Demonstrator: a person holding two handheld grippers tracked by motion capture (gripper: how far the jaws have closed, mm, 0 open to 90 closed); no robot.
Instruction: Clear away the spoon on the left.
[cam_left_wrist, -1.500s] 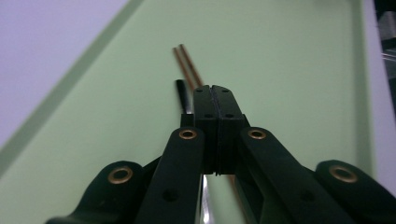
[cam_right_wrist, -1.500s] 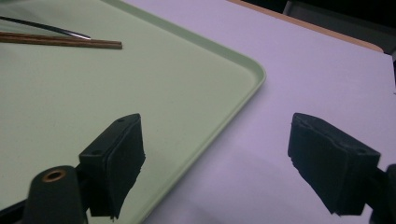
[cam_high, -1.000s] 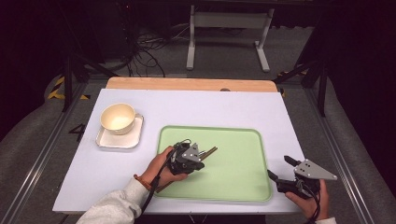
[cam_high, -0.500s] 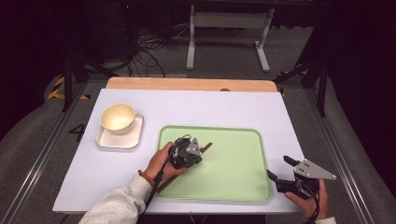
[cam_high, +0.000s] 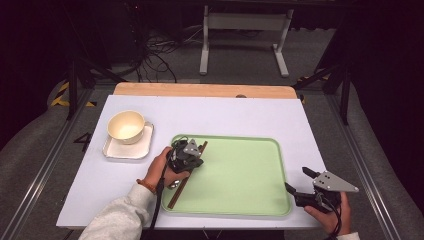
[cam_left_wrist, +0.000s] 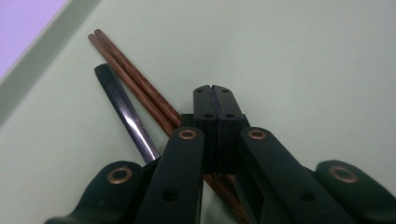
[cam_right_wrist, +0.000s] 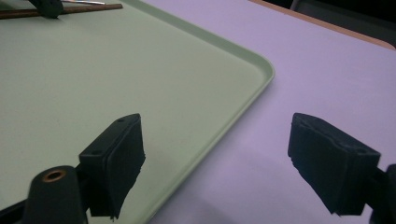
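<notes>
Left gripper (cam_left_wrist: 215, 95): your jaws were pressed fully together, holding nothing.
Chopsticks (cam_left_wrist: 135, 79): lay just left of your tips, beside a dark spoon handle (cam_left_wrist: 123, 109), on the tray (cam_high: 250, 170).
Advice: you needed to open before reaching over.
Right gripper (cam_right_wrist: 215, 158): wide open, empty.

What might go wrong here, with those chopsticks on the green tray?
1. The left gripper is shut with nothing between its pads; the chopsticks and a dark utensil handle lie beside and under it, so it may push them rather than lift them.
2. They lie close to the green tray's left rim, so a nudge may jam them against it or tip them over it.
3. The right gripper, open, straddles the tray's edge and may bump it.
</notes>
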